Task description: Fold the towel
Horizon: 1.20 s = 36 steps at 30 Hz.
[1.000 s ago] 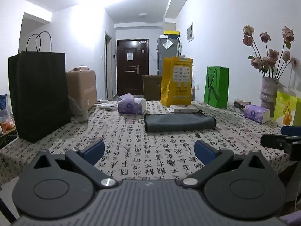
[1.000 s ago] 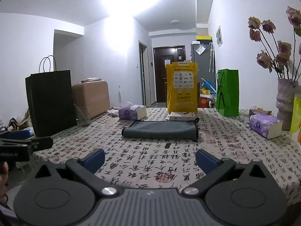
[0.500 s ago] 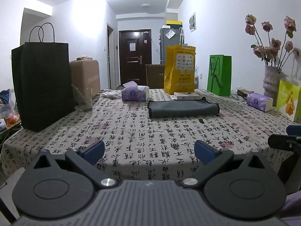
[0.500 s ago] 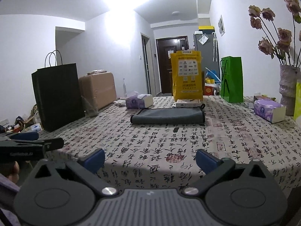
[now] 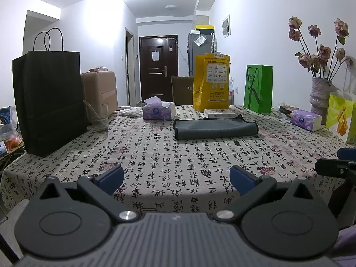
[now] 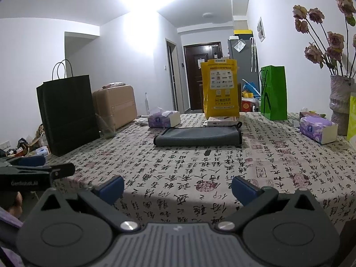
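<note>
Near the table's [image 5: 155,162] front edge, well apart from the folded grey towel [image 5: 214,129], left gripper [image 5: 176,179] and right gripper [image 6: 178,187] both hover spread, holding nothing.

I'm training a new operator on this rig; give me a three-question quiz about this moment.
1. True or false: the left gripper grips the towel.
2. What stands right behind the towel? A black bag, B yellow bag, C vase.
3. Fill in: the right gripper is ____.

Key: 1 false, both grippers sit at the table's near edge, apart from the towel. 2 B. 3 open.
</note>
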Tool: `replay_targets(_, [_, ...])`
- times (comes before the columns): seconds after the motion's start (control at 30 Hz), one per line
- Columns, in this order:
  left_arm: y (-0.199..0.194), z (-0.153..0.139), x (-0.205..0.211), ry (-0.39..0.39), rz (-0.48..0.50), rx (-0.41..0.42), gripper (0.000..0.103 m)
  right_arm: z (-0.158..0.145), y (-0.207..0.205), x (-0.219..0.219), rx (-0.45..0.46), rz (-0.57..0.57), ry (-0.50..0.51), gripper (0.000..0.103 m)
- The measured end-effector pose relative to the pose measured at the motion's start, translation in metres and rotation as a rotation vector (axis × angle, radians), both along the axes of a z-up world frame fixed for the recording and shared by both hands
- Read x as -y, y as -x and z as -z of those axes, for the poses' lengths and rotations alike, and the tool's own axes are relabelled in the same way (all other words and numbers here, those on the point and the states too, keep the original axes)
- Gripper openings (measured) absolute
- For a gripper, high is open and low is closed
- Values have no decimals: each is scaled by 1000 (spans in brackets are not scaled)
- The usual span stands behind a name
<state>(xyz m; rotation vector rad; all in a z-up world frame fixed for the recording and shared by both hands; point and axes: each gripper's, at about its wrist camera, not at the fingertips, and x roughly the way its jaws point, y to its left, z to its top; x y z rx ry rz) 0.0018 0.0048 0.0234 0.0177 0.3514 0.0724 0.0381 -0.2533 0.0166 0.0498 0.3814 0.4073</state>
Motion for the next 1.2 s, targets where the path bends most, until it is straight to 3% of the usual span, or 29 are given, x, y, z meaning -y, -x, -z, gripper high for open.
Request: replay_targets(1.2, [-1, 1, 3, -1, 6, -1, 103, 4, -2, 0, -13, 1, -8, 103])
